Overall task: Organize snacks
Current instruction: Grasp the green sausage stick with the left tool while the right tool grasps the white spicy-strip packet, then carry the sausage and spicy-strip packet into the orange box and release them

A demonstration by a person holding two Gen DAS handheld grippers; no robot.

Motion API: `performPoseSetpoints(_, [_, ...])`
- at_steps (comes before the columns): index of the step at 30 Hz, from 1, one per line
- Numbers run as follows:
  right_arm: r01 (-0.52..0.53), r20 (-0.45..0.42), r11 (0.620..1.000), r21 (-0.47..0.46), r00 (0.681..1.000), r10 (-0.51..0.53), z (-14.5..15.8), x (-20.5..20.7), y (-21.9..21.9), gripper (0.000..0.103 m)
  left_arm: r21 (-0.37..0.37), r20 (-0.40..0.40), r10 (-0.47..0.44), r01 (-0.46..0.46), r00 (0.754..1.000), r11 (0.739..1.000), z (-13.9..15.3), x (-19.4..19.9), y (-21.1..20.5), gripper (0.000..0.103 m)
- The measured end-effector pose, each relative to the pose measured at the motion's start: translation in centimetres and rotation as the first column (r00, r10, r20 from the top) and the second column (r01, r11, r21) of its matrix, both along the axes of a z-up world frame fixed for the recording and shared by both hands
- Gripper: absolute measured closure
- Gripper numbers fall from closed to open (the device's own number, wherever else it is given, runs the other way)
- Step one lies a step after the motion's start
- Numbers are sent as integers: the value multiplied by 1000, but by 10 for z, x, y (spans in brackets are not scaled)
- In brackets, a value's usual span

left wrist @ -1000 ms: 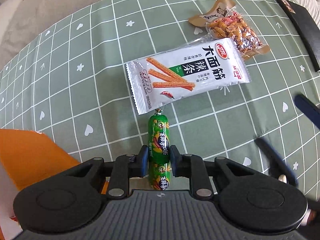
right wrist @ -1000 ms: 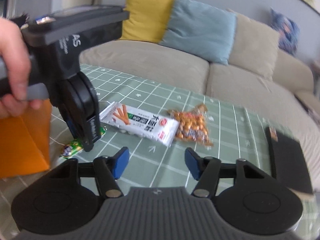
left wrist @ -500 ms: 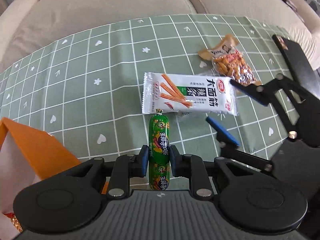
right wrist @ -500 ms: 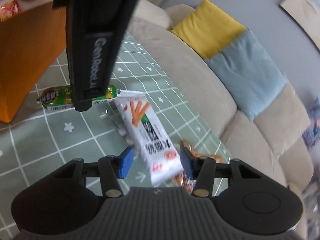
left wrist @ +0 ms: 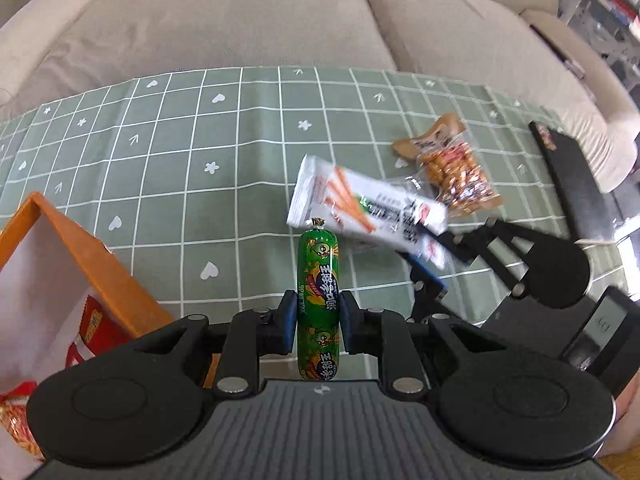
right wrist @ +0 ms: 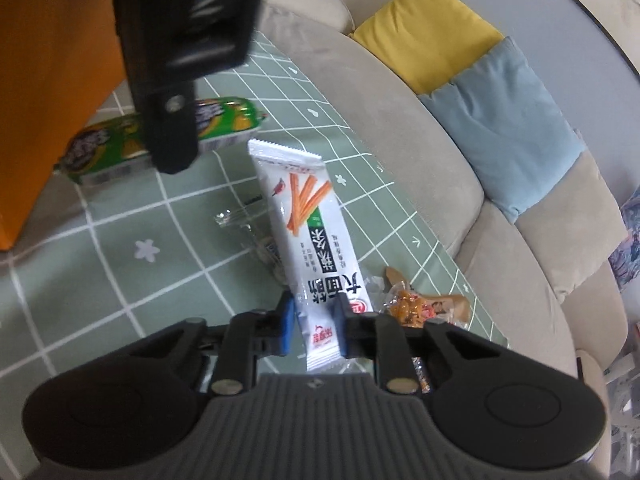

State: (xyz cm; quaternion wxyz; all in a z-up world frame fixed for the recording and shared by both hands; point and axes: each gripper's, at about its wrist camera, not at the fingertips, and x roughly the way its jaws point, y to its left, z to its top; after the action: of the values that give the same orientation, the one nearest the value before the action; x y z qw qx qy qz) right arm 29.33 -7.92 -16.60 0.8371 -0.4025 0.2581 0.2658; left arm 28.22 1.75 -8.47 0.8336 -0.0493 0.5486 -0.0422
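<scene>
A green sausage stick (left wrist: 318,280) is held off the green checked tablecloth (left wrist: 160,168) by my left gripper (left wrist: 318,312), which is shut on its middle. In the right wrist view the sausage (right wrist: 224,120) shows behind one of the left gripper's fingers (right wrist: 172,136). My right gripper (right wrist: 316,316) has a white spicy-strip packet (right wrist: 312,216) between its jaws, which are closing; the blue pads press on the packet's near end. From the left wrist view that packet (left wrist: 360,208) looks tilted and blurred, with the right gripper (left wrist: 436,254) at its lower end.
An orange box (left wrist: 92,256) with red snack packs inside stands at the left. A packet of peanuts (left wrist: 456,172) lies beyond the white packet, and a clear wrapper (right wrist: 240,220) lies under it. A black flat object (left wrist: 576,188) sits at the right; a beige sofa (left wrist: 240,20) borders the table.
The right gripper rolled, came down over the white packet's end and closed on it; the packet now tilts. The left gripper rose and drew back with the sausage.
</scene>
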Motion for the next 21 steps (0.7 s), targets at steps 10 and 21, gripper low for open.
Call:
performPoseSetpoints(10, [212, -167, 955, 206, 970, -179, 42, -10, -24, 100, -83, 119, 2, 8, 993, 996, 42, -34, -2, 79])
performPoseSetpoints(21, [508, -459, 747, 429, 835, -303, 75, -52, -71, 102, -142, 216, 7, 24, 976, 990, 75, -90, 4, 79])
